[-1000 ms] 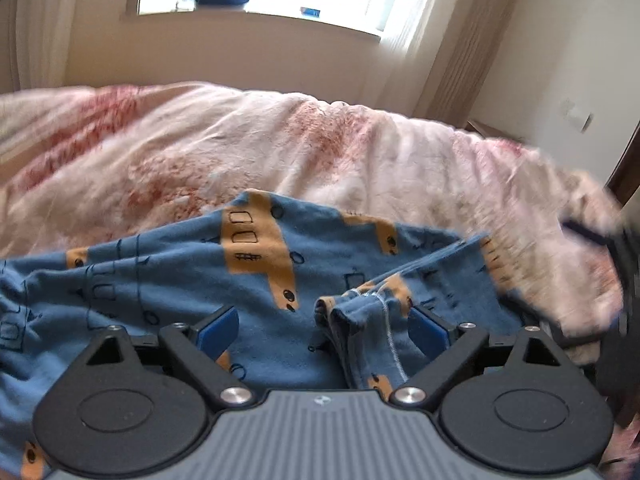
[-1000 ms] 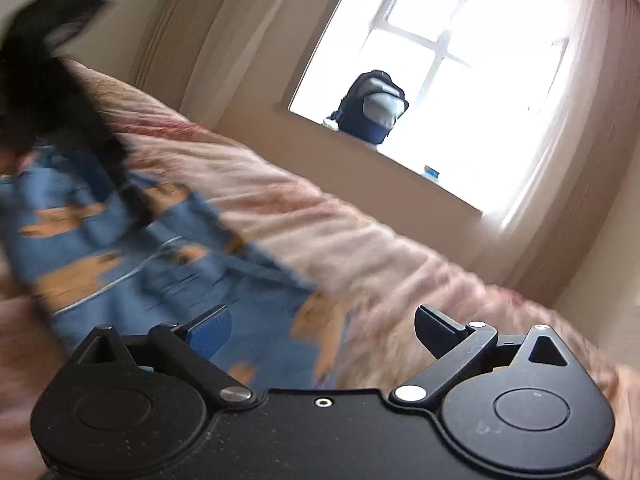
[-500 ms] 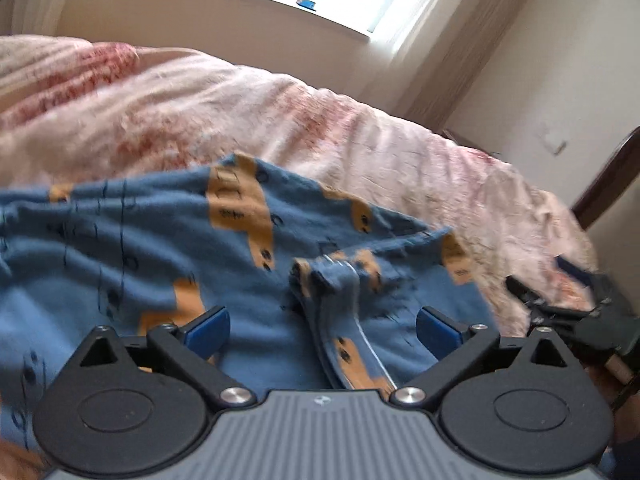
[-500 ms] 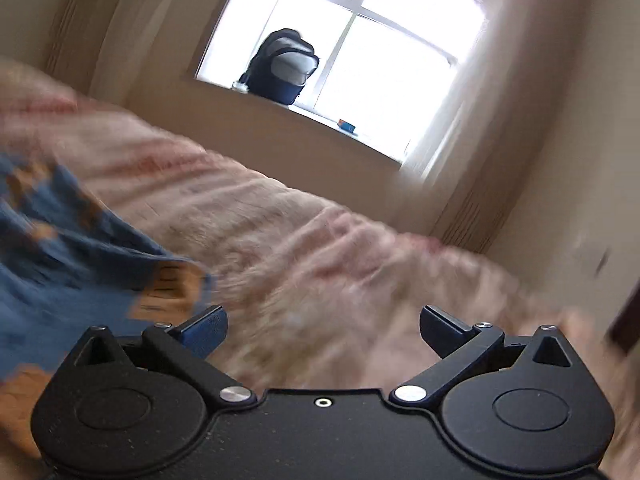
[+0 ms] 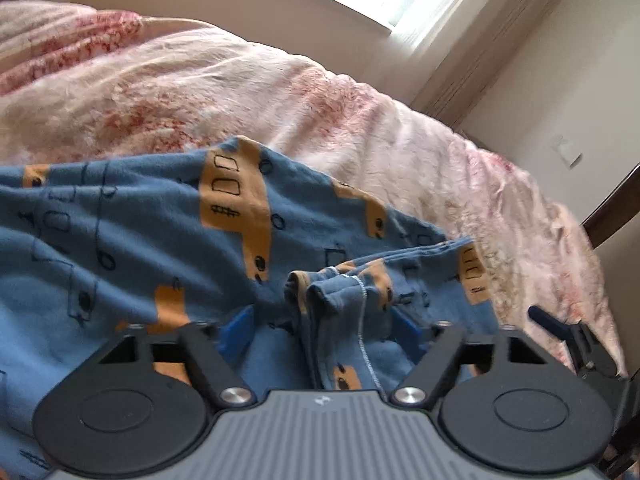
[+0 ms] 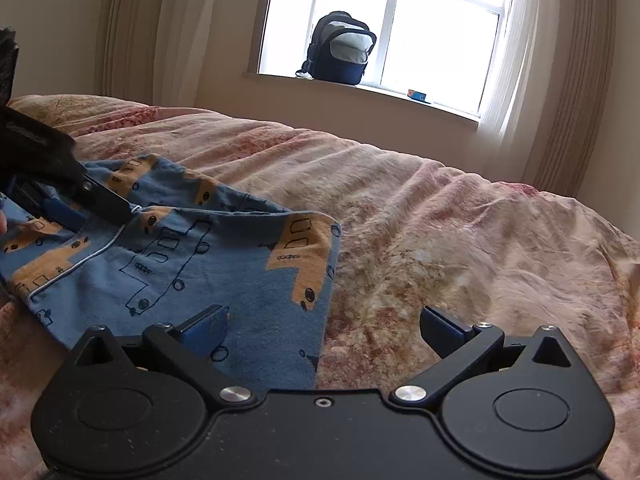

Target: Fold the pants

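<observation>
Blue pants point(image 5: 132, 236) with orange vehicle prints lie spread on a pink floral bedspread point(image 5: 224, 80). My left gripper point(image 5: 328, 326) is open, its jaws low on either side of a bunched ridge of the cloth point(image 5: 320, 292). In the right wrist view the pants point(image 6: 224, 276) lie at the left, with a straight edge near the middle. My right gripper point(image 6: 324, 328) is open and empty, just above that edge of the pants. The left gripper point(image 6: 60, 184) shows at the far left on the cloth. The right gripper point(image 5: 576, 344) shows at the right edge of the left wrist view.
The bedspread point(image 6: 460, 240) stretches to the right and back. A windowsill point(image 6: 360, 92) carries a dark backpack point(image 6: 340, 48) and a small blue box point(image 6: 418, 95). Curtains point(image 6: 568, 80) hang at both sides. A dark wooden bedpost point(image 5: 616, 208) stands at the right.
My right gripper swung right, away from the pants, and has come back to rest over their right edge. My left gripper has sunk lower onto the bunched cloth.
</observation>
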{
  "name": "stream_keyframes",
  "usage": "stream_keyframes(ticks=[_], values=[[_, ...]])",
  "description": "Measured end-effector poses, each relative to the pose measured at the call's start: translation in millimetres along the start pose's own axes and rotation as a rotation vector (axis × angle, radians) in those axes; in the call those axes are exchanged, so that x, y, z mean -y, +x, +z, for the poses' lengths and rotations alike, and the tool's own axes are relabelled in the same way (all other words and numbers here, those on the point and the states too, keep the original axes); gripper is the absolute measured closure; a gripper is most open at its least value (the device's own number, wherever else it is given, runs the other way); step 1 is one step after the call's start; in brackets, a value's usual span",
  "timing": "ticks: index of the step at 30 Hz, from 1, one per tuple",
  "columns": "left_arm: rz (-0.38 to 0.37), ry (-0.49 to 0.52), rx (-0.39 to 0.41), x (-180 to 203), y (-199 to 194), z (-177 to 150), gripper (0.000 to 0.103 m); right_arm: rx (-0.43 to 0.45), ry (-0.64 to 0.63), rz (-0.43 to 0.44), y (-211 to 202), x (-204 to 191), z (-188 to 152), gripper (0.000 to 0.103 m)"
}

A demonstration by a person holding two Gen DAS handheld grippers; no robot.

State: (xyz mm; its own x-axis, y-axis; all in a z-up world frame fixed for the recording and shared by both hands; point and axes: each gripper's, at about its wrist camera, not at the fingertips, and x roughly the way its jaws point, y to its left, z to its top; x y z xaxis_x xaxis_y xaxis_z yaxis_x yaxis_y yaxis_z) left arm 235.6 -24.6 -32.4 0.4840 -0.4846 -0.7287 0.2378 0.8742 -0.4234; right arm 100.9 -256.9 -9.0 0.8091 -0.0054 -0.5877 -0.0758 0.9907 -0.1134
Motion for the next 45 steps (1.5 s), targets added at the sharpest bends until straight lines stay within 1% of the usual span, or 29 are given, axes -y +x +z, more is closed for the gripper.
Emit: stream_keyframes(ticks=[2, 4, 5, 7, 10, 14, 17, 19, 20, 22, 24, 26, 27, 28, 29, 30, 31, 32, 34, 36, 37, 38, 39, 40, 41, 42, 43, 44, 45], values=[[-0.007, 0.036, -0.011, 3.4, -3.4, 0.1, 0.064, 0.015, -0.004, -0.005, 2.7, -0.9, 0.3, 0.001], [-0.033, 0.042, -0.038, 5.9, -4.3, -0.1, 0.078, 0.039, -0.023, -0.015, 4.1, -4.6, 1.6, 0.001], [-0.031, 0.048, -0.042, 7.9, -4.5, -0.1, 0.086, 0.048, -0.033, -0.018, 5.1, -6.5, 2.4, 0.001], [-0.003, 0.058, -0.042, 12.5, -5.4, -0.6, 0.092, 0.052, -0.052, -0.022, 5.8, -9.7, 3.5, 0.001], [0.036, 0.075, -0.052, 22.7, -8.9, 2.8, 0.094, 0.048, -0.053, -0.027, 2.8, -8.9, 3.0, 0.001], [0.075, 0.191, -0.052, 39.2, -25.0, 9.6, 0.094, 0.053, -0.026, -0.016, -1.2, -6.2, 6.3, 0.001], [0.121, 0.204, -0.052, 41.8, -33.8, 16.1, 0.094, 0.074, -0.033, -0.008, -4.6, -9.0, 9.3, 0.001], [0.18, 0.2, -0.08, 36.3, -29.2, 18.8, 0.094, 0.092, -0.04, 0.001, -7.9, -11.3, 9.8, 0.001], [0.202, 0.193, -0.099, 31.7, -24.3, 19.1, 0.094, 0.094, -0.045, 0.002, -8.2, -12.9, 9.2, 0.001], [0.204, 0.153, -0.115, 17.4, -12.3, 14.6, 0.09, 0.077, -0.082, -0.013, -3.0, -18.9, 4.4, 0.001], [0.209, 0.144, -0.104, 10.2, -4.3, 8.4, 0.084, 0.002, -0.162, -0.036, 11.1, -27.5, -3.8, 0.001], [0.215, 0.15, -0.079, 11.3, -5.6, 5.5, 0.079, 0.002, -0.162, -0.051, 13.1, -23.8, -4.5, 0.001], [0.223, 0.148, -0.073, 12.2, -7.7, 4.9, 0.076, 0.01, -0.162, -0.09, 11.2, -21.2, -2.7, 0.001], [0.239, 0.152, -0.068, 14.5, -11.2, 4.8, 0.062, 0.036, -0.168, -0.139, 6.9, -17.3, -0.9, 0.001], [0.252, 0.165, -0.065, 17.6, -15.0, 5.4, 0.043, 0.06, -0.162, -0.166, 2.6, -13.1, 0.5, 0.001], [0.268, 0.188, -0.057, 21.3, -19.9, 4.8, 0.033, 0.088, -0.145, -0.183, -1.4, -8.3, 3.0, 0.001], [0.288, 0.209, -0.04, 24.4, -24.1, 3.2, 0.016, 0.12, -0.137, -0.184, -2.3, -4.6, 7.8, 0.001], [0.313, 0.23, -0.016, 27.7, -28.4, -0.7, 0.007, 0.14, -0.156, -0.175, 2.1, -3.1, 14.7, 0.001], [0.325, 0.28, 0.006, 34.7, -33.0, -15.8, 0.006, 0.185, -0.232, -0.143, 16.3, -7.6, 29.8, 0.001], [0.328, 0.358, -0.032, 39.8, -29.1, -34.3, 0.005, 0.232, -0.265, -0.083, 32.7, -10.1, 40.1, 0.001], [0.36, 0.398, -0.05, 40.8, -23.9, -45.6, 0.004, 0.218, -0.277, -0.08, 48.3, -10.7, 43.5, 0.001], [0.378, 0.41, -0.038, 40.1, -22.1, -51.5, 0.002, 0.18, -0.293, -0.109, 63.7, -12.3, 43.2, 0.001], [0.376, 0.388, -0.016, 36.7, -23.5, -54.6, 0.001, 0.135, -0.308, -0.153, 79.1, -11.4, 39.9, 0.001], [0.365, 0.346, -0.018, 31.7, -24.3, -53.3, 0.0, 0.118, -0.292, -0.176, 87.2, -4.4, 35.1, 0.001], [0.351, 0.309, -0.031, 27.1, -25.1, -49.7, 0.0, 0.129, -0.247, -0.172, 85.1, 5.4, 33.3, 0.001], [0.339, 0.287, -0.04, 24.1, -26.6, -45.5, 0.0, 0.135, -0.228, -0.21, 80.5, 11.6, 34.4, 0.001], [0.332, 0.278, -0.044, 23.3, -29.0, -41.5, 0.0, 0.136, -0.249, -0.289, 74.7, 14.2, 35.9, 0.001], [0.331, 0.273, -0.044, 23.6, -31.6, -38.5, 0.001, 0.139, -0.264, -0.332, 66.5, 17.4, 37.6, 0.001], [0.336, 0.265, -0.037, 25.2, -34.0, -36.7, 0.001, 0.139, -0.249, -0.311, 55.3, 21.0, 39.9, 0.001]])
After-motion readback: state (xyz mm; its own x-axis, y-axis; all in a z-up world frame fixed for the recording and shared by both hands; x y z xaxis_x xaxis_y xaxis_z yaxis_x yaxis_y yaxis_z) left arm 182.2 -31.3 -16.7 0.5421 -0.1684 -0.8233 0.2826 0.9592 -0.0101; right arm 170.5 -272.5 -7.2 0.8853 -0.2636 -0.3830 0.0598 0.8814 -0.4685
